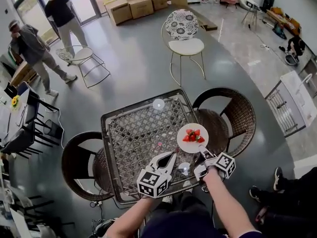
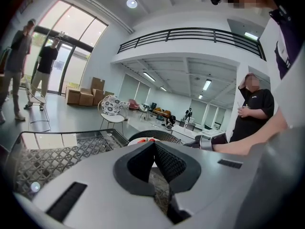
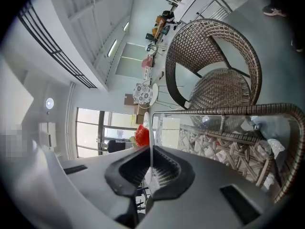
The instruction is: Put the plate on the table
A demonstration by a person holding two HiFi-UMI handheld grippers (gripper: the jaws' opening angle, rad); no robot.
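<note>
A small white plate [image 1: 192, 138] with red strawberries [image 1: 193, 136] sits over the right part of the glass-topped lattice table [image 1: 138, 133]. My right gripper [image 1: 202, 153] is shut on the plate's near rim. In the right gripper view the plate [image 3: 151, 128] shows edge-on as a thin white line between the closed jaws of the gripper [image 3: 151, 149], with the strawberries [image 3: 141, 135] beside it. Whether the plate rests on the glass I cannot tell. My left gripper [image 1: 172, 154] hovers over the table's near edge, left of the plate. In its own view this gripper [image 2: 153, 144] is shut with nothing in it.
Dark wicker chairs stand at the table's left [image 1: 79, 165] and right [image 1: 233, 114]. A white chair [image 1: 184, 38] is beyond the table. Two people [image 1: 37, 48] stand far left, near cardboard boxes [image 1: 131, 6]. Another person [image 2: 252, 109] stands to the right.
</note>
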